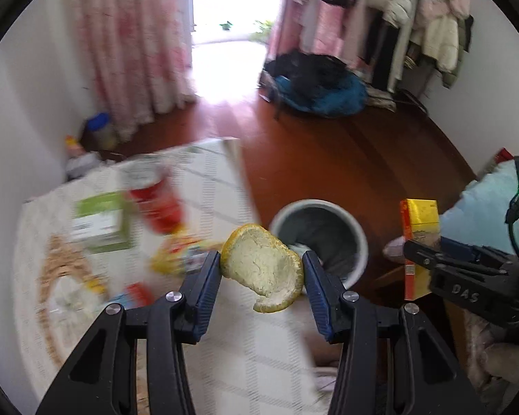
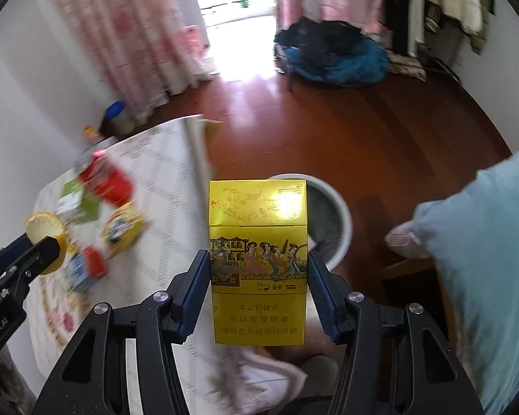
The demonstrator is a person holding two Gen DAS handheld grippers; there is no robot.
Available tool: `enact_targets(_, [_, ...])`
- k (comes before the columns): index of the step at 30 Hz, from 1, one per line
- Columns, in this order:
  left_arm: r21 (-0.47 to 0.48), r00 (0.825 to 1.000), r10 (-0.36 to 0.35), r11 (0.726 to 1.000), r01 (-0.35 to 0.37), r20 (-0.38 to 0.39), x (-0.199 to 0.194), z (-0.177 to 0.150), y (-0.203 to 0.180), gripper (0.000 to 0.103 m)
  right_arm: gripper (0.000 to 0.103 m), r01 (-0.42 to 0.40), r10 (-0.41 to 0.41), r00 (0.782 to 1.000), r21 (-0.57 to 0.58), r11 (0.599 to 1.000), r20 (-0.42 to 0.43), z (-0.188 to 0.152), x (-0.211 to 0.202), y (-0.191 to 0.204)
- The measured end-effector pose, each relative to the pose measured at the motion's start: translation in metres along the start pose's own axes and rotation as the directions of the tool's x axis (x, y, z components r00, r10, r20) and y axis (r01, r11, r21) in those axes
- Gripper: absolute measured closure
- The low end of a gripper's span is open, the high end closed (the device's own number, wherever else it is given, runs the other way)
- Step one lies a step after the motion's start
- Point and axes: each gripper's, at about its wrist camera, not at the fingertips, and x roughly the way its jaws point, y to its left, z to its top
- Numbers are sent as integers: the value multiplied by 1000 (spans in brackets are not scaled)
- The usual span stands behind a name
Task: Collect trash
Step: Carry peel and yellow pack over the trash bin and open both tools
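Observation:
My left gripper (image 1: 261, 263) is shut on a yellow citrus peel (image 1: 261, 269), held above the table's right edge, just left of the white trash bin (image 1: 360, 238) on the floor. My right gripper (image 2: 258, 263) is shut on a yellow cigarette pack (image 2: 258, 259), held upright in front of the bin (image 2: 342, 221). The pack also shows in the left wrist view (image 1: 419, 238), and the peel in the right wrist view (image 2: 45, 231) at far left.
A table with a pale patterned cloth (image 1: 204, 186) carries a red cup (image 1: 155, 204), a green box (image 1: 100, 224) and snack wrappers (image 1: 180, 256). A wooden floor, pink curtains (image 1: 135, 45), a pile of dark clothes (image 1: 321, 83) and a coat rack lie beyond.

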Motion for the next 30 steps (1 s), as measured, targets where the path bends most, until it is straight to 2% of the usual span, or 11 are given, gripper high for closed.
enact_targets(2, [-23,997,-57,998,56,-57,33,13,-13,59,45,13,-13,1000,33,999,-14,9,16,-25])
enact_targets(4, [-64,985,-126,991,119,-120,65,25,-21,59,45,18,-15,999,67,998,-45,16,37,-49])
enact_targets(7, [-136,954,-210,973,184,-213,118,38,-28,59,45,13,-1,994,111,994,-105,25,78,-78])
enact_targets(13, [-240,898,-297,944,225,-325,189,55,-36,59,45,8,28,980,184,983,-195,38,153,-114])
enact_targets(18, [-305,861,-350,921,244,-368,218,64,-40,57,45,0,52,973,227,974,-223,42,193,-125])
enact_targets(20, [-303,859,-344,923,237,-379,221,67,-44,51,45,-4,58,972,234,972,-227,47,206,-129])
enact_targets(21, [-301,859,-344,923,237,-378,222,69,-45,41,45,-6,62,972,237,972,-227,48,211,-130])
enact_targets(22, [-303,862,-344,923,238,-371,221,71,-45,25,45,-9,64,972,237,971,-228,51,217,-130])
enact_targets(24, [-305,870,-340,923,235,-358,219,72,-45,13,44,-12,70,969,239,971,-236,53,226,-132])
enact_targets(27, [-277,886,-297,939,203,-356,211,71,-45,12,0,-8,70,970,256,967,-234,52,230,-136])
enact_targets(30, [-210,912,-223,965,157,-345,197,66,-48,7,0,38,18,973,237,971,-230,50,226,-137])
